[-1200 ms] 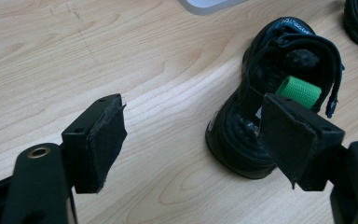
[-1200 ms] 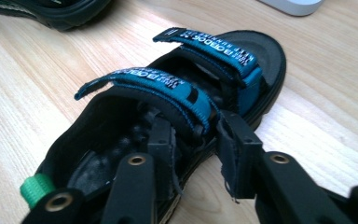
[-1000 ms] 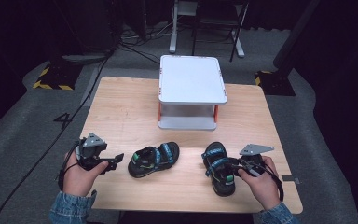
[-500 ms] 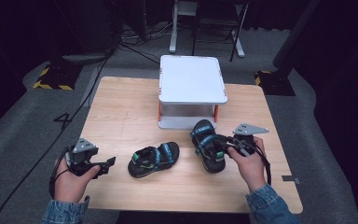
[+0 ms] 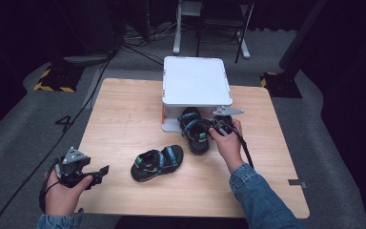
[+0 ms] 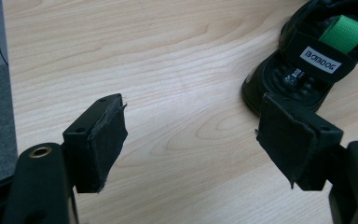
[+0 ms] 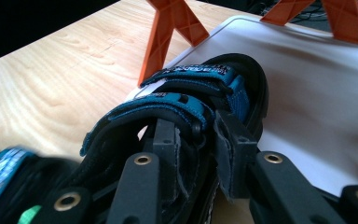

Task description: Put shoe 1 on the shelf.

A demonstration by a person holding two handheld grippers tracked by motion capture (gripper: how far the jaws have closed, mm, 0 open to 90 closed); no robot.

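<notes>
Two black-and-blue strapped sandals sit on a light wooden table (image 5: 124,119), and a white two-tier shelf rack (image 5: 194,80) with orange legs at the table's far edge serves as the landmark. Far to the rack's left and toward the near edge, the left gripper (image 5: 100,172) is held in a hand at the table's front corner, its jaws released and wide apart with bare wood between them. In the left gripper view (image 6: 191,140) its pads frame empty tabletop, with the near sandal (image 6: 307,60) ahead, showing a green insole patch and a white label on its strap. That near sandal (image 5: 157,162) lies alone in front of the rack, well short of it. To its right, the right gripper (image 5: 214,130) is clenched on the second sandal (image 5: 194,130), whose toe reaches under the rack's top onto the white lower shelf. In the right gripper view (image 7: 198,154) the jaws pinch the sandal's side wall and strap, with the lower shelf (image 7: 326,93) and an orange leg (image 7: 161,42) just beyond. Dark grey floor, cables and stands surround the table.
</notes>
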